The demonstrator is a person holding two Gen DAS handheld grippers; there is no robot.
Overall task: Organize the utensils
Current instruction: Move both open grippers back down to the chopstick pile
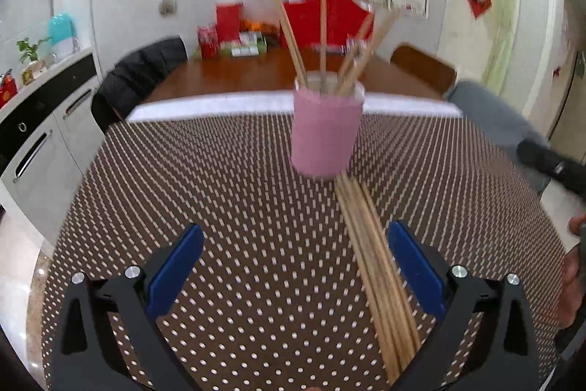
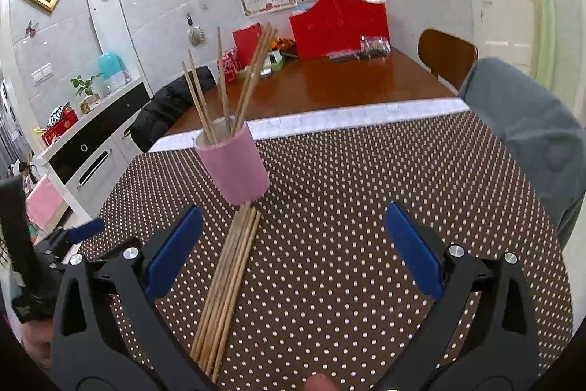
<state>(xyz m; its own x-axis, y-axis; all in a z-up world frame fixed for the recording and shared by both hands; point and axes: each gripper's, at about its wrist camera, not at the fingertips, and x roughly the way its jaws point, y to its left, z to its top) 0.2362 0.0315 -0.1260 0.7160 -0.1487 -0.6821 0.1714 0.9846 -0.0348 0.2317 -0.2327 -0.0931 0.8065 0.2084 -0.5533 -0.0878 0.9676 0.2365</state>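
A pink cup (image 1: 324, 132) (image 2: 234, 167) stands on the brown dotted tablecloth (image 1: 219, 193) (image 2: 348, 200) with several wooden chopsticks (image 1: 322, 39) (image 2: 223, 83) upright in it. A bundle of several loose chopsticks (image 1: 377, 266) (image 2: 227, 281) lies flat on the cloth, running from the cup's base toward me. My left gripper (image 1: 295, 244) is open and empty above the cloth, the bundle close to its right finger. My right gripper (image 2: 293, 226) is open and empty too, with the bundle beside its left finger.
Beyond the cloth's white border (image 2: 348, 116) lies a brown wooden table (image 2: 329, 79) with red boxes (image 2: 337, 21) at the wall. A dark jacket on a chair (image 1: 143, 76) is at the left, a wooden chair (image 2: 447, 54) at the right, a cabinet (image 2: 91, 149) further left.
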